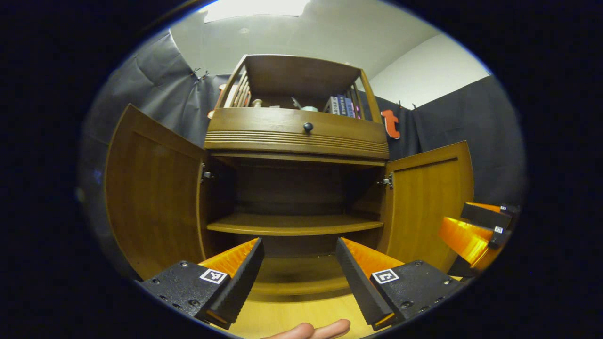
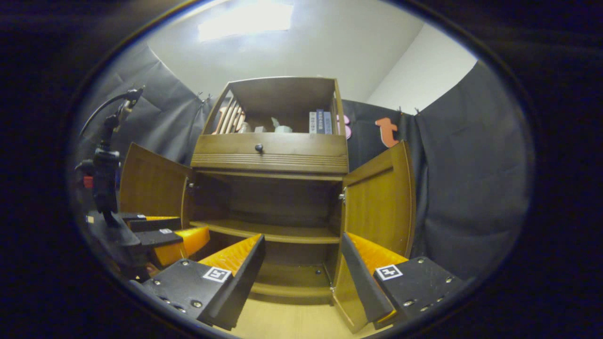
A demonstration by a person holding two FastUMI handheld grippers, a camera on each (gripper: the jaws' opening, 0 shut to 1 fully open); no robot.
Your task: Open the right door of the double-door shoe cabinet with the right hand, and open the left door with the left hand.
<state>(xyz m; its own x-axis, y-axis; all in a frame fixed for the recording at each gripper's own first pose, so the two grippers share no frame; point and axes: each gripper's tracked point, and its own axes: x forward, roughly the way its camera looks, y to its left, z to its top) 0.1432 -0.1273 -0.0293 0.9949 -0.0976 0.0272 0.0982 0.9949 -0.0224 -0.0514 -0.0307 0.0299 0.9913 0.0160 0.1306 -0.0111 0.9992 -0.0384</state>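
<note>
the shoe cabinet stands straight ahead of you against the dark cloth wall, and both of its doors hang swung wide. the left door is turned out to the left with its inner panel facing you, and the right door is turned out to the right the same way. from the right gripper view you see the right door close by, its lower edge just beside your right gripper.

with the doors open, the lower compartment shows. one curved shelf crosses it at mid height, and its top looks bare. the floor board of the compartment beneath it also looks bare, though the back is dark and hard to read. above the compartment runs a drawer front with a small dark knob, and the drawer sits closed. the open top section holds a few upright books at its right side, some pale small things near the middle that you cannot make out, and slatted rails on the left.

your left gripper hangs in front of the opening with its jaws spread and nothing between them. a fingertip shows beneath it. your right gripper also has its jaws spread and holds nothing. in the left gripper view it sits low at the right, beside the right door.
</note>
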